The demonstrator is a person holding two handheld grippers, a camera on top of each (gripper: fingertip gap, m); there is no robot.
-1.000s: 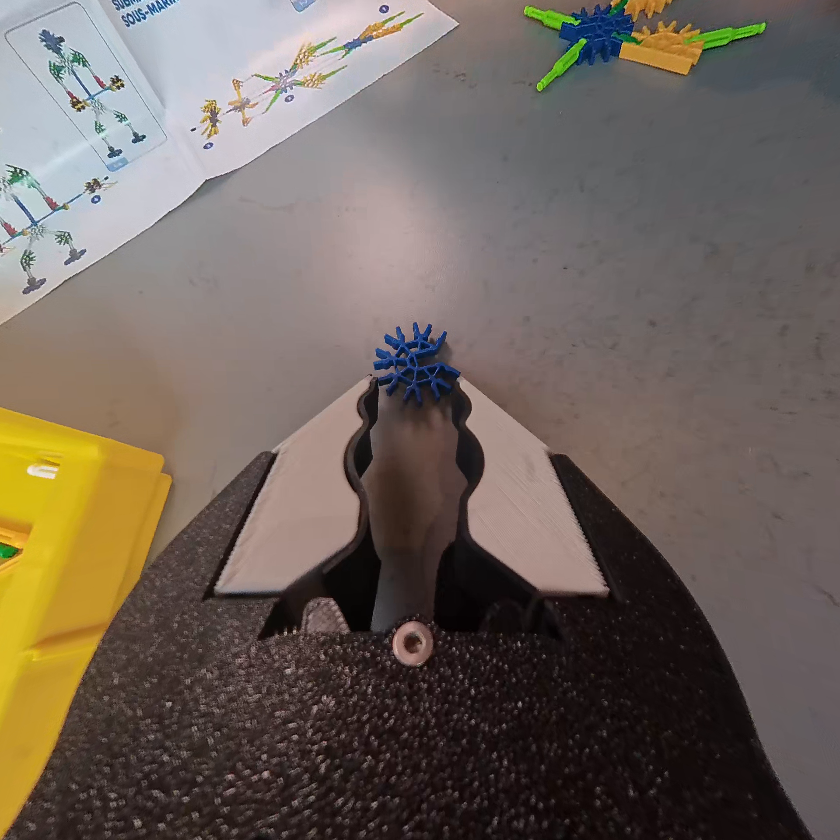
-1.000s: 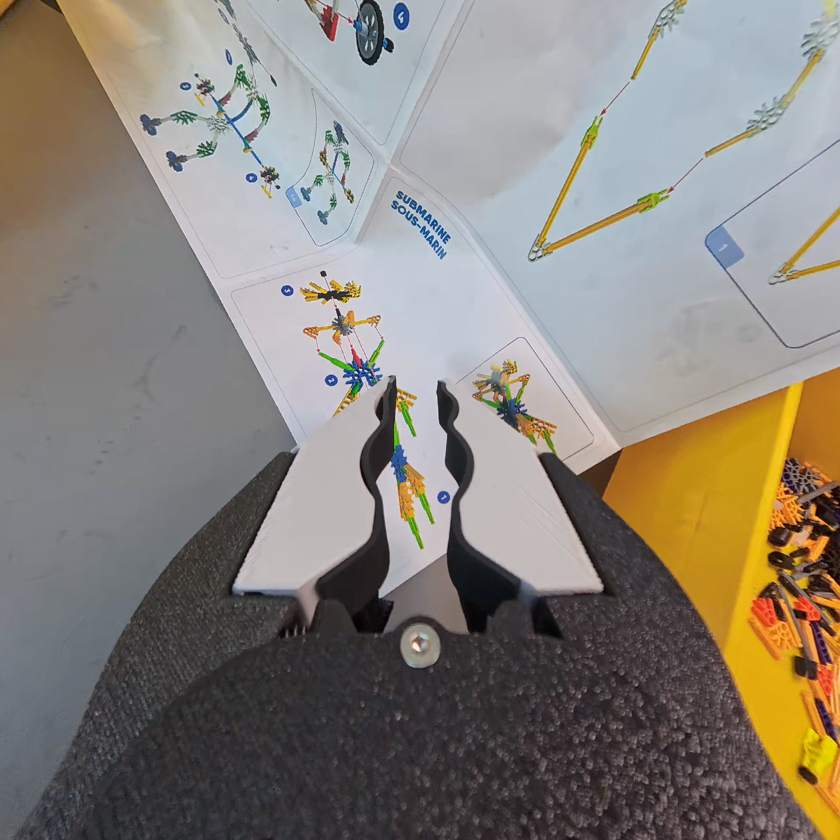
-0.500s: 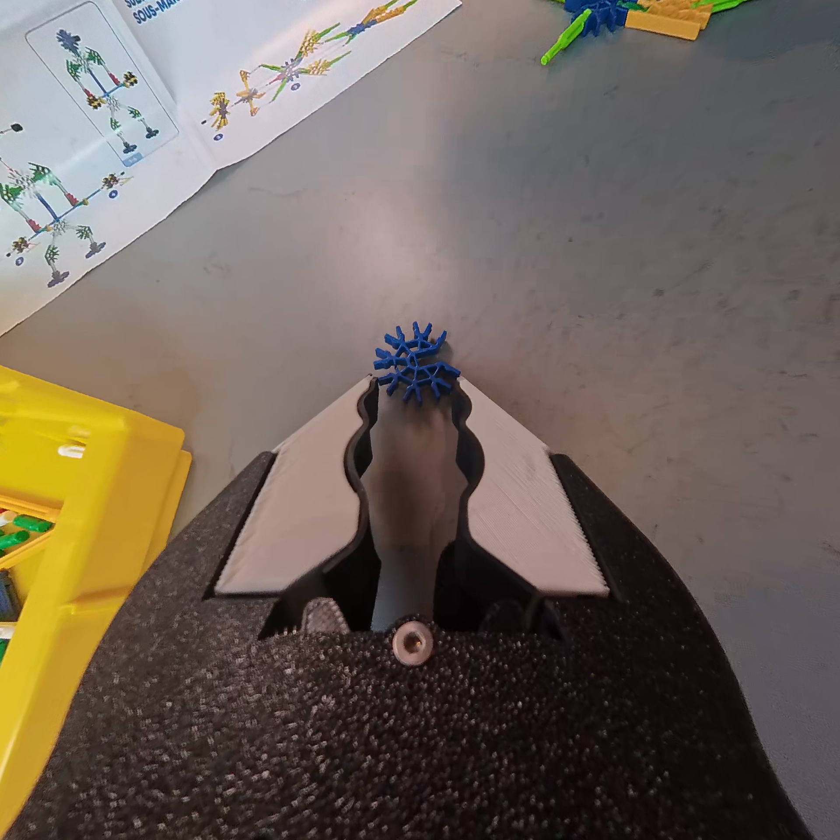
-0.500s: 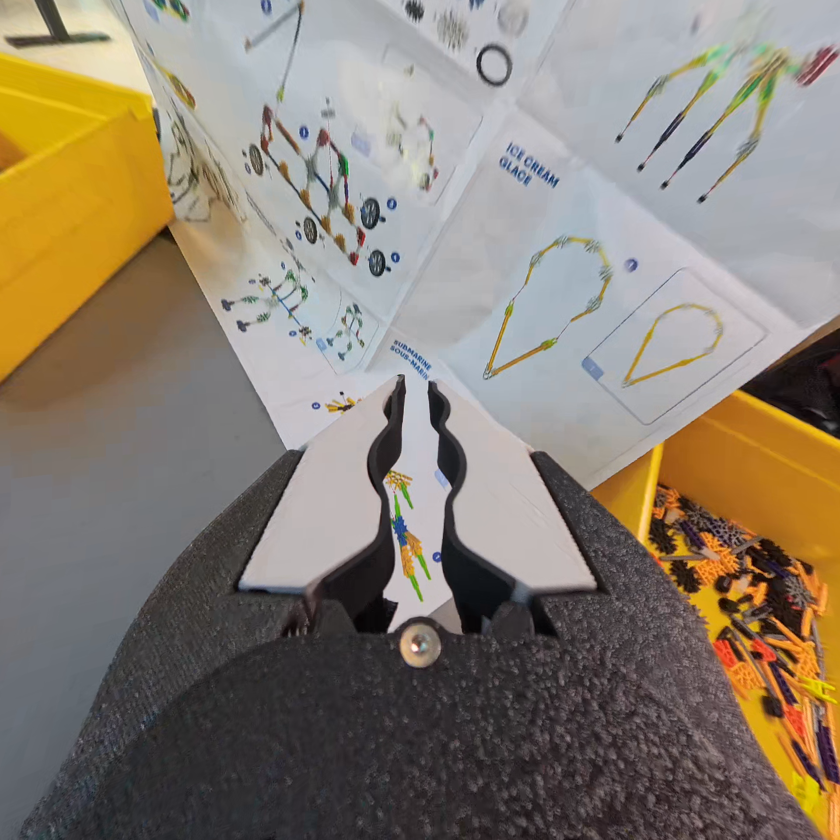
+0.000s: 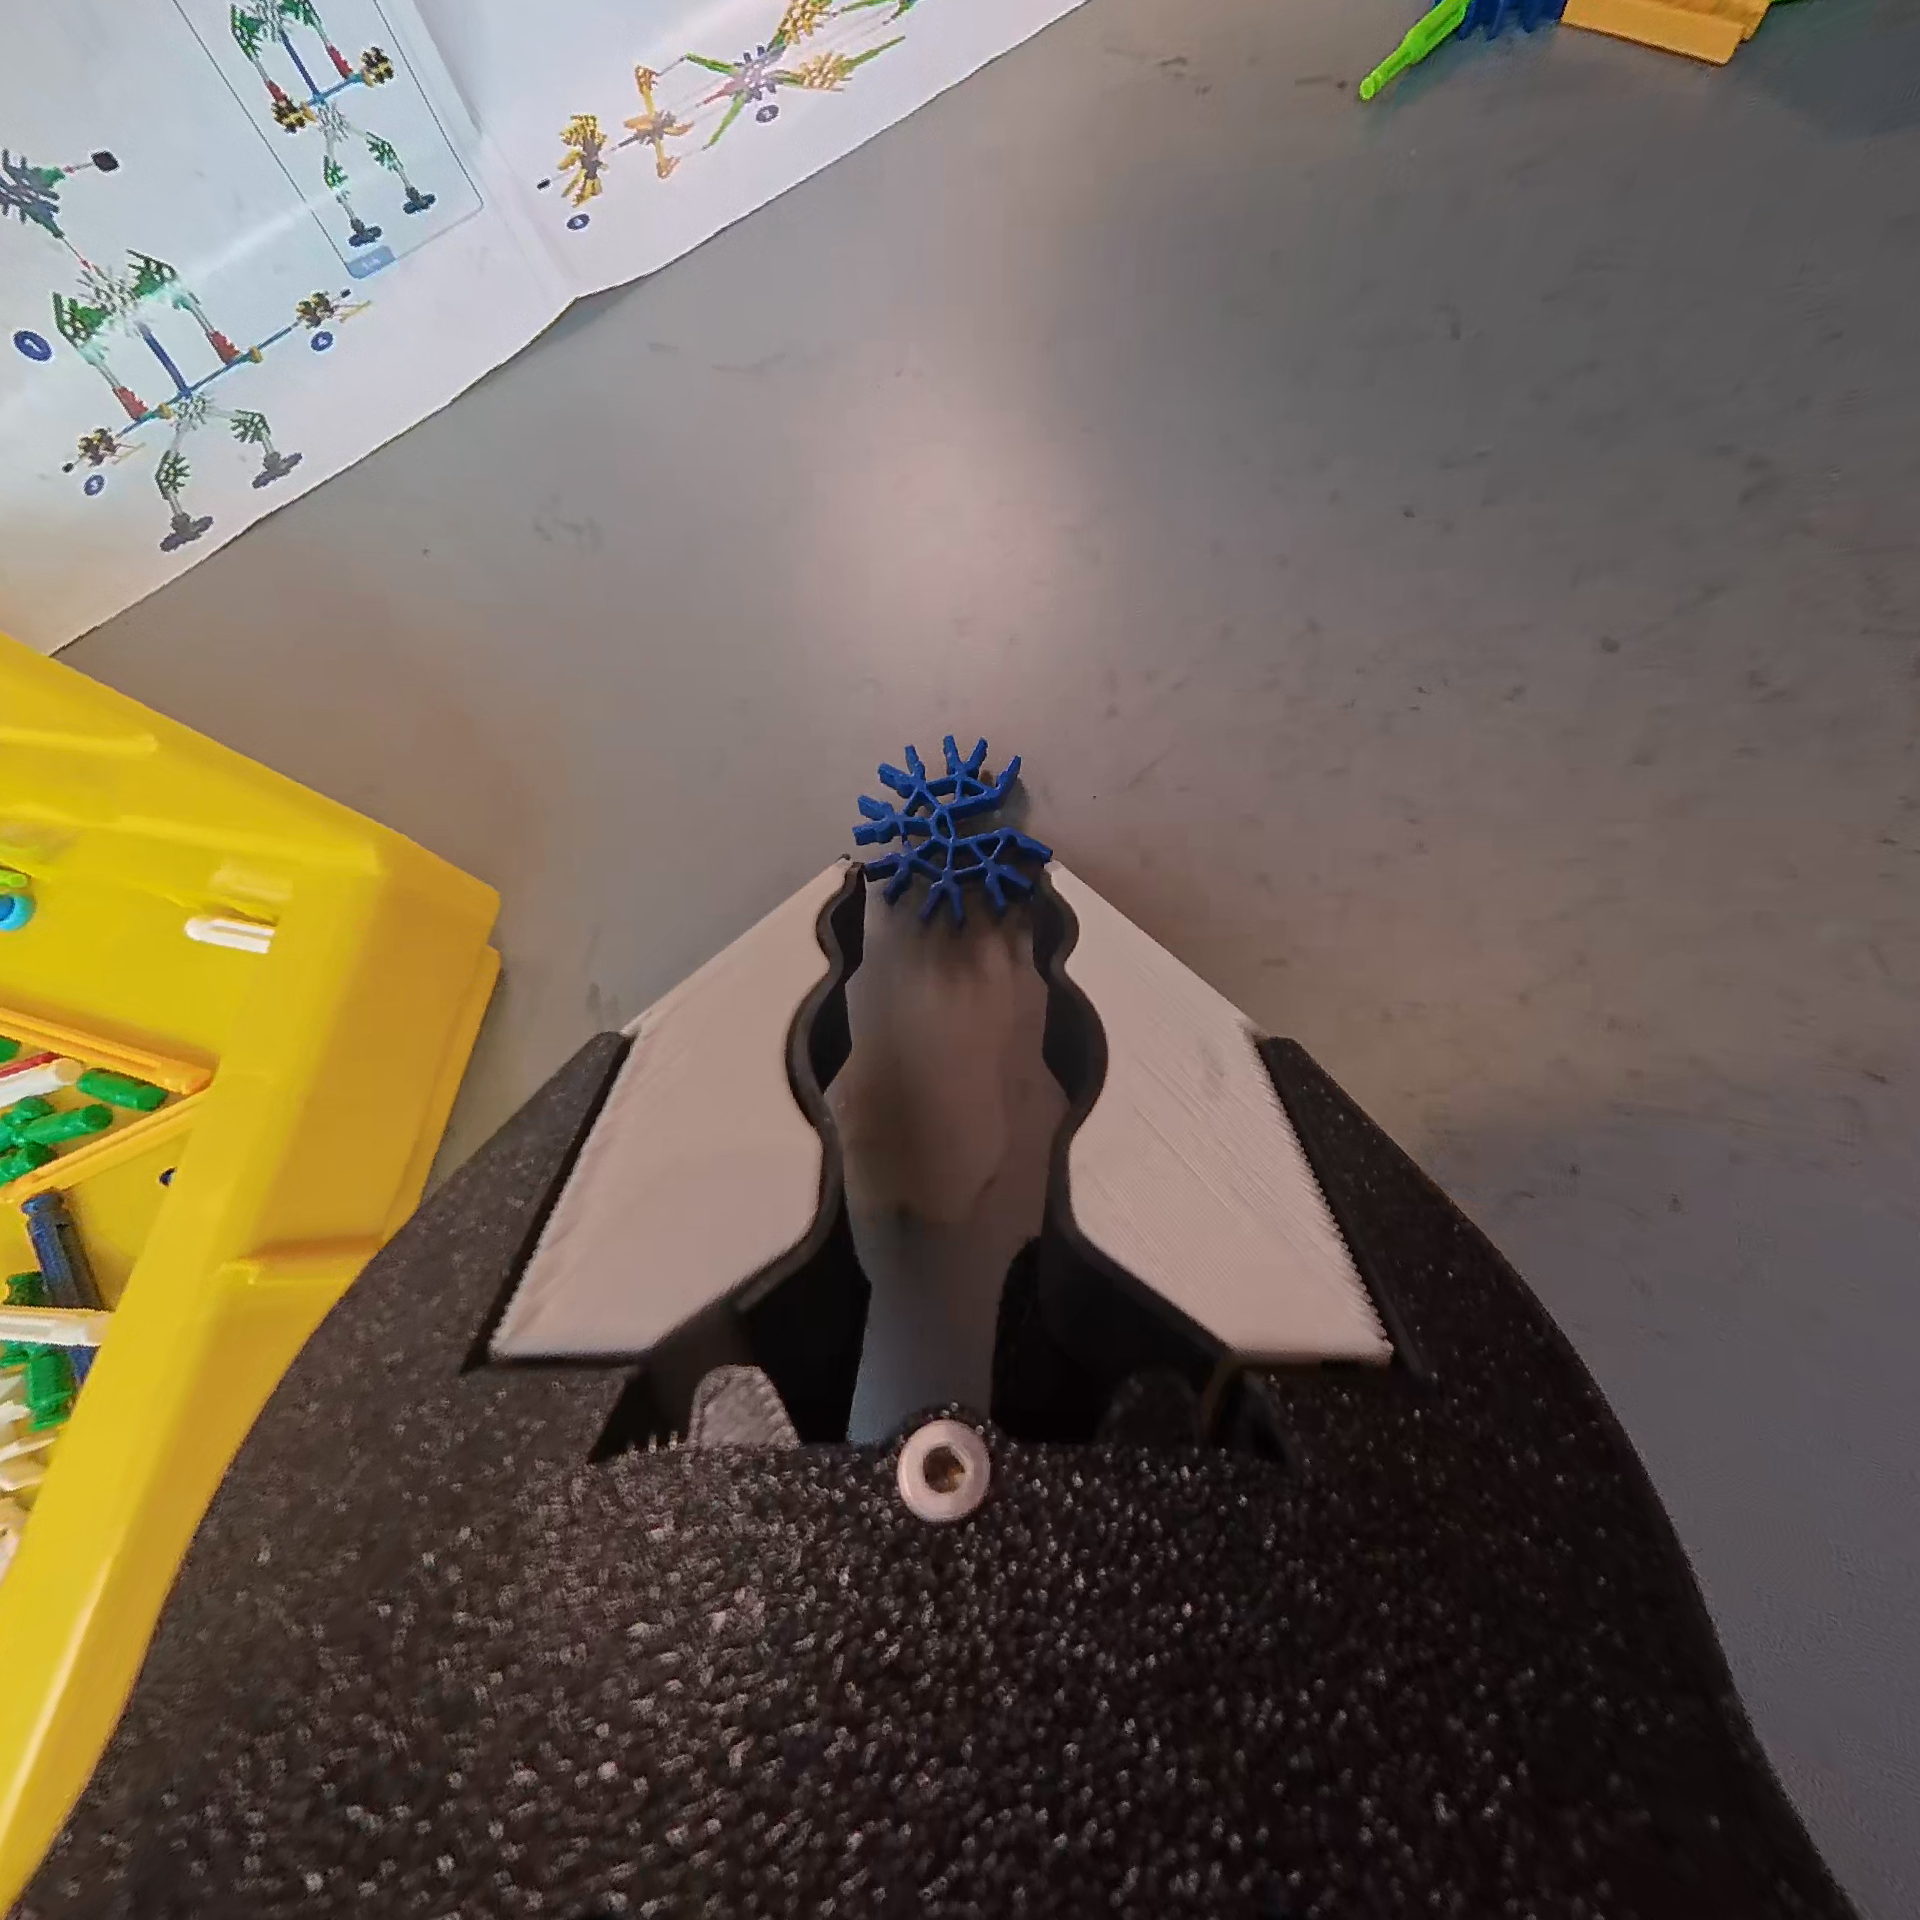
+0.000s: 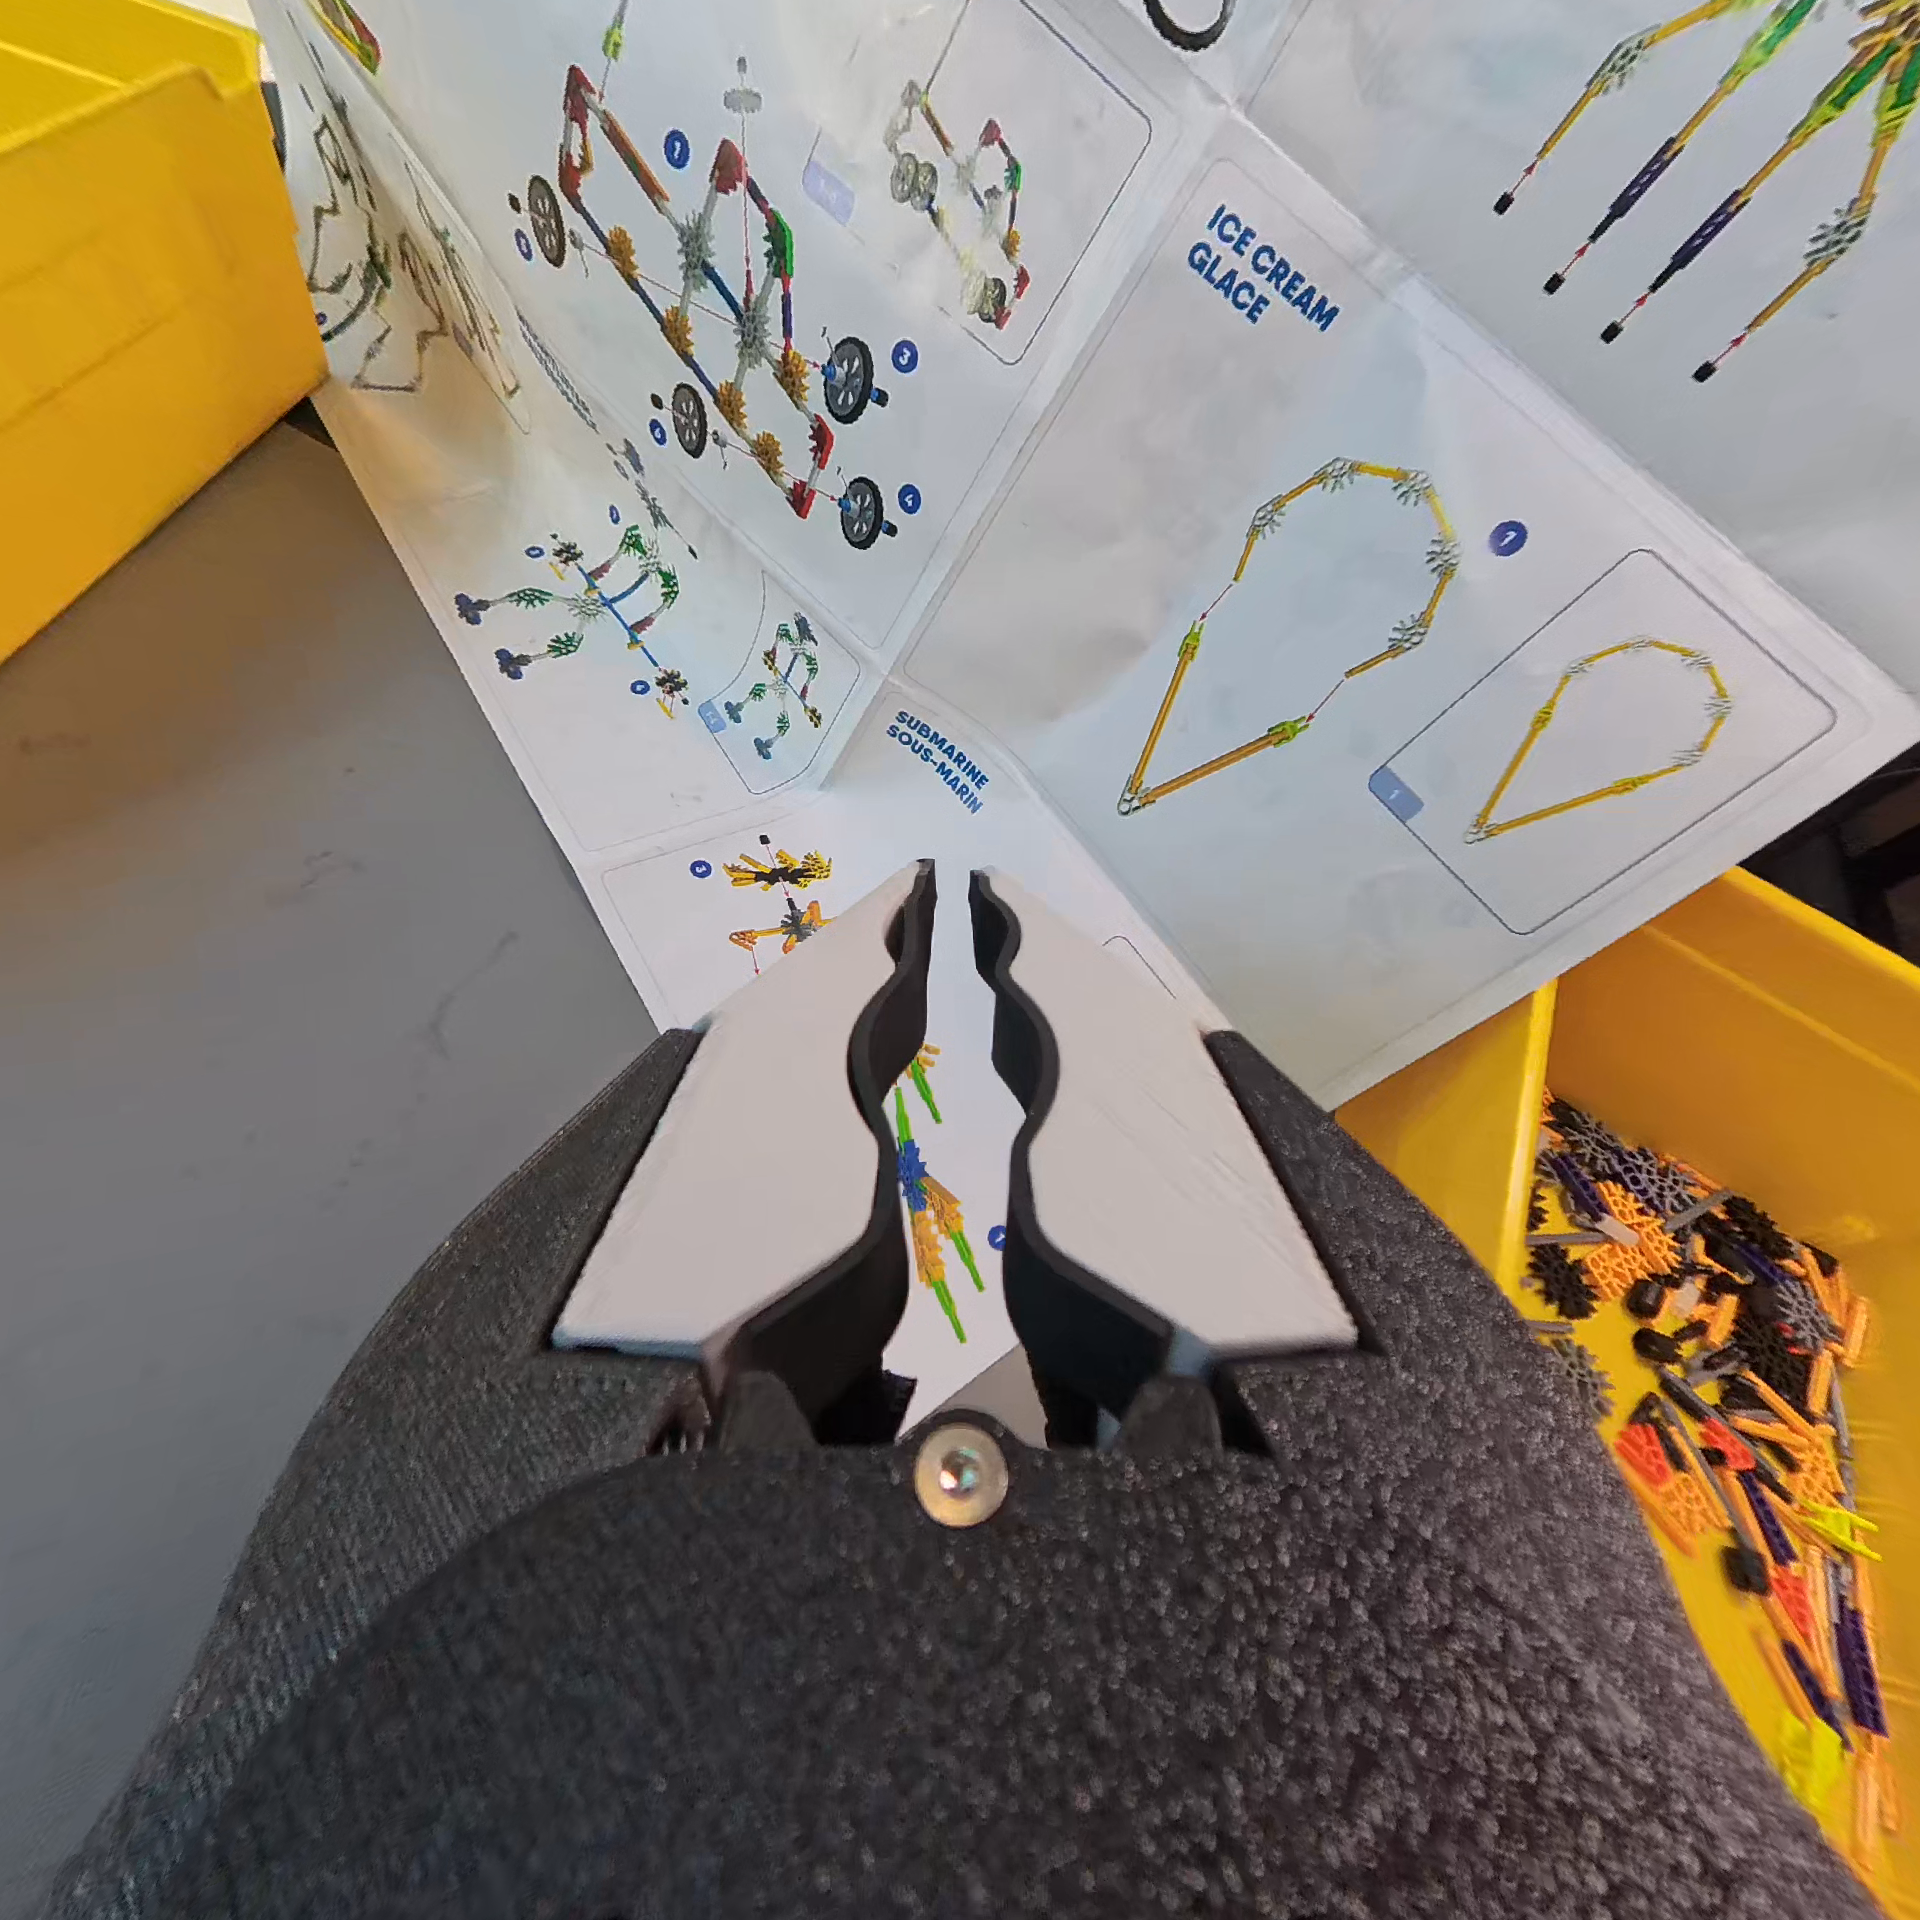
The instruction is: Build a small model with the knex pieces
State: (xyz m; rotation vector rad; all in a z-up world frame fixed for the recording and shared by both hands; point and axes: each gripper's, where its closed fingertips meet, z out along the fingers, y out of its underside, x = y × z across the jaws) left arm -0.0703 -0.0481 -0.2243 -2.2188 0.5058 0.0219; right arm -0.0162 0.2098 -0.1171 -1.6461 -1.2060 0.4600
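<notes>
My left gripper (image 5: 948,878) is shut on a blue snowflake-shaped connector (image 5: 940,831), which sticks out past the fingertips above the grey table (image 5: 1455,623). A small built piece of green, blue and yellow parts (image 5: 1621,26) lies at the far right edge of that view. My right gripper (image 6: 951,873) is nearly shut with a thin gap and holds nothing. It hangs over a white printed instruction sheet (image 6: 1143,520). The sheet also shows in the left wrist view (image 5: 260,208).
A yellow bin (image 5: 260,935) with green, white and blue rods sits left of my left gripper. A yellow bin (image 6: 1714,1039) of orange, black and purple pieces (image 6: 1714,1351) sits right of my right gripper. Another yellow bin (image 6: 125,312) stands at the far left. About 30 cm separates my left fingertips from my right.
My left gripper has drawn back toward the yellow bin, still holding the blue connector. My right gripper has lifted and tilted up over the sheet, and its jaws have narrowed.
</notes>
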